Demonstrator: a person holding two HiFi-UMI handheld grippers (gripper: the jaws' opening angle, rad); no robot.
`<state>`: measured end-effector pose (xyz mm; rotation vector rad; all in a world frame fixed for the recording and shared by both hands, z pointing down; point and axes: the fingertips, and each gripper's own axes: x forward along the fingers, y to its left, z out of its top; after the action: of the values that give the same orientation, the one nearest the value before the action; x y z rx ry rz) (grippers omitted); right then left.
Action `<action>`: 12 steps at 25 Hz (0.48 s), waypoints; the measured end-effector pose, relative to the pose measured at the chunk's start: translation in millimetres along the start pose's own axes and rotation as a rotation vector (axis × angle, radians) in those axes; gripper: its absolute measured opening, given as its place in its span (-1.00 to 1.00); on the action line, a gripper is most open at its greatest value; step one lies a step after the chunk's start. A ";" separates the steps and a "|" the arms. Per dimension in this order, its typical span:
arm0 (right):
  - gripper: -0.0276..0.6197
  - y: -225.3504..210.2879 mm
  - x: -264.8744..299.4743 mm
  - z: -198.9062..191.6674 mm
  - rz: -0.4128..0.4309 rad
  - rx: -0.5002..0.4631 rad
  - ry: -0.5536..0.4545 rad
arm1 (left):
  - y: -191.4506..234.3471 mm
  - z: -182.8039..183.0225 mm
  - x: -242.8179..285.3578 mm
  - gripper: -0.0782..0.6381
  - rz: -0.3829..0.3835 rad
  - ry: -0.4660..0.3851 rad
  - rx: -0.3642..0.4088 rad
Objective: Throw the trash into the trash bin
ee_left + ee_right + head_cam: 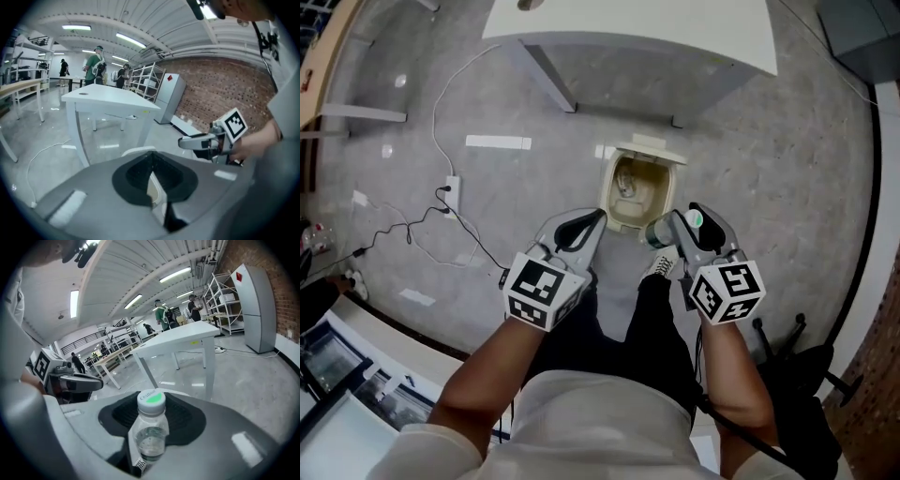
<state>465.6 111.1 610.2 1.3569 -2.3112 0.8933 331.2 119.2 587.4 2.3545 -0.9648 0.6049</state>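
Grey polished floor [787, 150], white table [628, 28] beyond the trash bin [608, 197], whose lid stands open. Right gripper [698, 220]: at the bin's near right corner, jaws clamped on a clear bottle [150, 432], long axis along the jaws, green-topped cap leading. Bin mouth lies just ahead and slightly left of it. Left gripper [586, 225]: at the bin's near left corner, jaws drawn to a slit, nothing gripped. Judgement: right hand makes the drop; bottle not yet over the opening
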 end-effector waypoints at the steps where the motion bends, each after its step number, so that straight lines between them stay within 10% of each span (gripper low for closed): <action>1: -0.44 -1.8 7.3 -6.1 -0.002 -0.004 0.010 | -1.5 -10.1 5.5 -0.76 -0.012 0.023 0.012; 12: -0.43 -17.0 66.9 -58.4 -0.021 -0.030 0.091 | -47.9 -91.4 51.1 -0.76 -0.173 0.140 0.110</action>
<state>444.4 98.6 697.1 1.2986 -2.2287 0.8921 380.9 178.6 672.6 2.4227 -0.6746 0.7585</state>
